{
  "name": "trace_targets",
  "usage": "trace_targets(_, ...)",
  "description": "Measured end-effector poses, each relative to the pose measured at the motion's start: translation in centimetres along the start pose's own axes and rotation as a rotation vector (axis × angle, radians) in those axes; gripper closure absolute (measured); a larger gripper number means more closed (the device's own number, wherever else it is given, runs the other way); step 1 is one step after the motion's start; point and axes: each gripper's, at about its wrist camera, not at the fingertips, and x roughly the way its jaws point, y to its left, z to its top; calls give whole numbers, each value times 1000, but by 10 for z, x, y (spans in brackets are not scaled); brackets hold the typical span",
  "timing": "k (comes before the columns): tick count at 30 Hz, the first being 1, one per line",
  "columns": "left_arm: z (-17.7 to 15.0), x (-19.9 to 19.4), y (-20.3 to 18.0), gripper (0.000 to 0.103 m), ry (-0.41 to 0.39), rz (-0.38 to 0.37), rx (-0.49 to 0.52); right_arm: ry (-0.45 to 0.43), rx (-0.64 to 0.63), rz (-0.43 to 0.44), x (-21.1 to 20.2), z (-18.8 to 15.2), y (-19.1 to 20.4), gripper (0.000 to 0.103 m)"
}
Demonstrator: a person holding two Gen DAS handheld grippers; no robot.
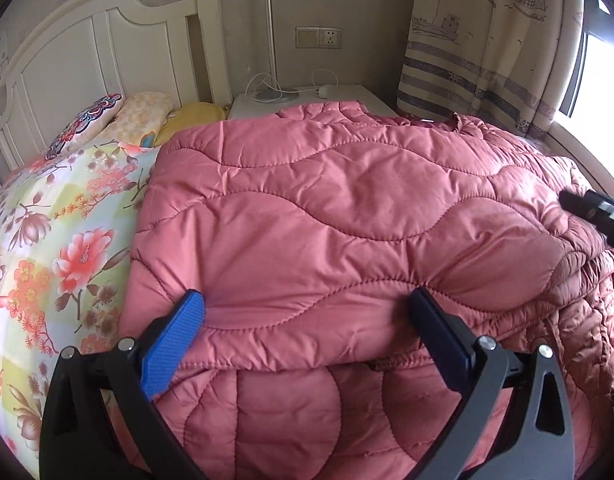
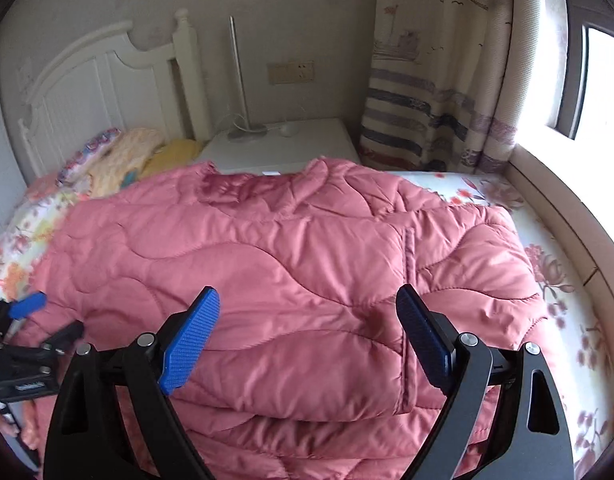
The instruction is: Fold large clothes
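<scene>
A large pink quilted jacket lies folded over itself on the bed; it also shows in the right wrist view. My left gripper is open, its blue pads wide apart just above the folded edge, holding nothing. My right gripper is open too, hovering over the jacket's near part, empty. The left gripper also appears at the left edge of the right wrist view. The right gripper's tip shows at the right edge of the left wrist view.
A floral bedsheet covers the bed, with pillows by the white headboard. A white nightstand with a lamp and cables stands behind the jacket. A striped curtain and a window ledge are at right.
</scene>
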Motion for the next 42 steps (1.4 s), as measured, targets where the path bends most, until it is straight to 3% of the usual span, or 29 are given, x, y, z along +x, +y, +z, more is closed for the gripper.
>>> trace_targets(3, 0, 0, 0, 2, 0, -4, -3, 79, -27, 3, 23, -9, -1, 17)
trace_targets(8, 0, 0, 1, 2, 1, -2, -2, 29, -40, -37, 2, 10, 3, 17)
trace_targets(12, 0, 0, 1, 2, 1, -4, -4, 21, -103, -38, 14, 30, 18, 17)
trace_targets(17, 0, 0, 2, 2, 0, -6, -6, 137, -64, -2, 58, 37, 20, 17)
trace_targets(21, 0, 0, 2, 2, 1, -4, -5, 101, -30, -42, 36, 33, 18, 17)
trace_targets(24, 0, 0, 2, 2, 2, -4, -6, 8, -56, 2, 7, 23, 26, 16)
trace_targets(27, 0, 1, 2, 2, 3, -2, -4, 80, -169, -1, 18, 5, 38, 16)
trace_targets(31, 0, 2, 0, 2, 8, 4, 3, 102, -103, 38, 24, 1, 24, 17)
trace_targets(34, 0, -5, 2, 2, 3, 11, 10, 109, -57, 35, 2, 5, 22, 17)
trace_targets(36, -5, -26, 1, 2, -13, 44, 13, 74, -63, 75, -25, -1, 25, 17)
trace_targets(39, -24, -65, -4, 2, -37, 28, 30, 40, -104, 101, -62, -20, 25, 16)
trace_targets(42, -49, -80, -8, 2, 18, 21, 31, 105, -114, 92, -67, -50, 19, 16)
